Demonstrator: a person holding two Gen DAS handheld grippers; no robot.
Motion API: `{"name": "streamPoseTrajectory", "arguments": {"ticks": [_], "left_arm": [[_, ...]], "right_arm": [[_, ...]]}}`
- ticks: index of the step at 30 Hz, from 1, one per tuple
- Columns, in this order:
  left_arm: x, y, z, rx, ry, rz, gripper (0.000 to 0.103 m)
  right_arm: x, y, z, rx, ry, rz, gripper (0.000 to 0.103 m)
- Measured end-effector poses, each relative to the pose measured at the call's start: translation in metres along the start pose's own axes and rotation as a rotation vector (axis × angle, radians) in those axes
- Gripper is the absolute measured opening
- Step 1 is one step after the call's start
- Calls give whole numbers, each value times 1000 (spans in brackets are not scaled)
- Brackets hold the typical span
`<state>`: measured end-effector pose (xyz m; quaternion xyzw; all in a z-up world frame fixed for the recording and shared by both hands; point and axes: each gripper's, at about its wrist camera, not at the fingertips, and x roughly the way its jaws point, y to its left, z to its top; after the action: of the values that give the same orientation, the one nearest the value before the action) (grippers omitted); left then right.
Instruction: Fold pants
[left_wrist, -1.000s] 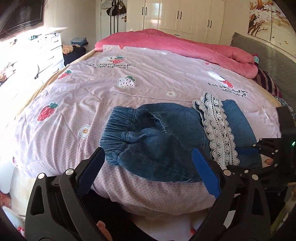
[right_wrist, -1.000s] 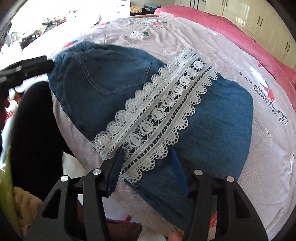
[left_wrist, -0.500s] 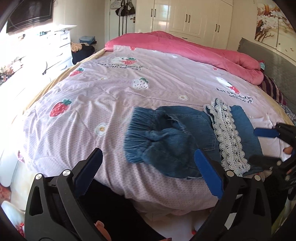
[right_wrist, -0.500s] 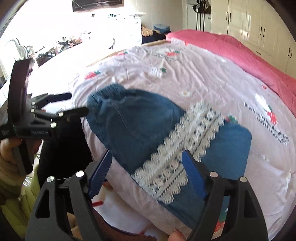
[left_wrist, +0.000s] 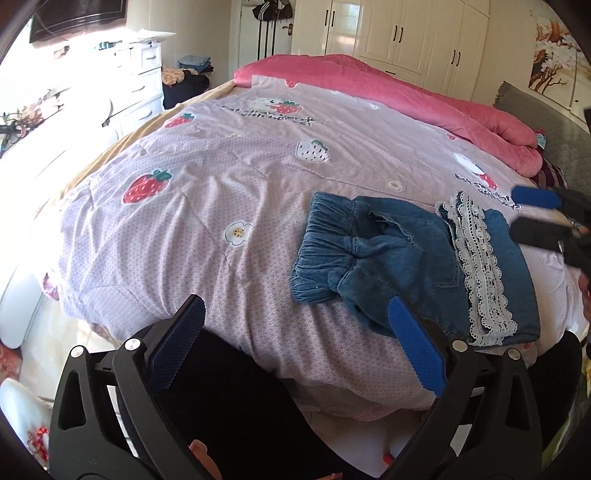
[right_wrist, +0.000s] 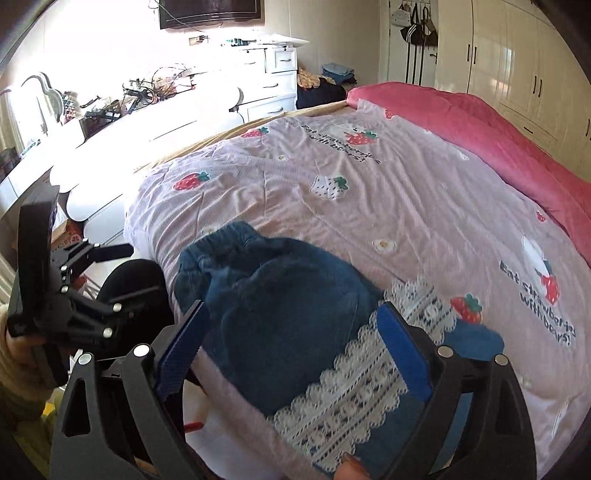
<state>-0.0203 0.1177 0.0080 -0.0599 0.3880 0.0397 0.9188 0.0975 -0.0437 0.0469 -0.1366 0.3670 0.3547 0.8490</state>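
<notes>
Bed under a lilac strawberry-print quilt fills both views, with a pink duvet bunched along its far side from twelve toward two o'clock and white wardrobes behind. Pants, small denim ones with a gathered waistband and a white lace band, lie folded into a compact bundle near the bed's near edge, at about three o'clock of centre in the left wrist view and at six o'clock in the right wrist view.

Right gripper has just been opening its jaws: a second ago they stood narrow, low over the lace, and now they are spread wide, with the bundle showing between them but lying below on the bed, touching neither pad. That gripper has also lifted away, since the pants look smaller and more of the room shows. Left gripper hangs at six o'clock with jaws wide and nothing in them, clear of the denim, and has drifted sideways.

Judging by this, the last fold has been laid and let go, so the task looks essentially finished, with perhaps a smoothing press on the rumpled waistband side left to do
</notes>
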Motion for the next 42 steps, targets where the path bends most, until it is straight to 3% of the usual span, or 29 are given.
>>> {"name": "streamPoseTrajectory", "arguments": {"ticks": [10,18,21,29,37,41,42], "left_arm": [[14,-5,-3,-12,37,-36,93],[35,-24,-13,-36,112,-185,93],[46,-26,-13,-73,152,-241,93],[59,-25,-8,-119,180,-290,93],[72,-8,-4,-221,196,-377,93],[74,-2,-4,-245,196,-415,79],[75,-1,-4,-250,196,-426,77]], "right_arm": [[34,-17,21,21,52,16,95],[73,-23,38,7,117,44,95],[88,-21,45,-5,138,73,95],[131,-15,67,-37,219,140,95],[162,-2,74,-81,322,295,95],[175,4,74,-87,360,349,91],[178,6,74,-88,372,375,80]]}}
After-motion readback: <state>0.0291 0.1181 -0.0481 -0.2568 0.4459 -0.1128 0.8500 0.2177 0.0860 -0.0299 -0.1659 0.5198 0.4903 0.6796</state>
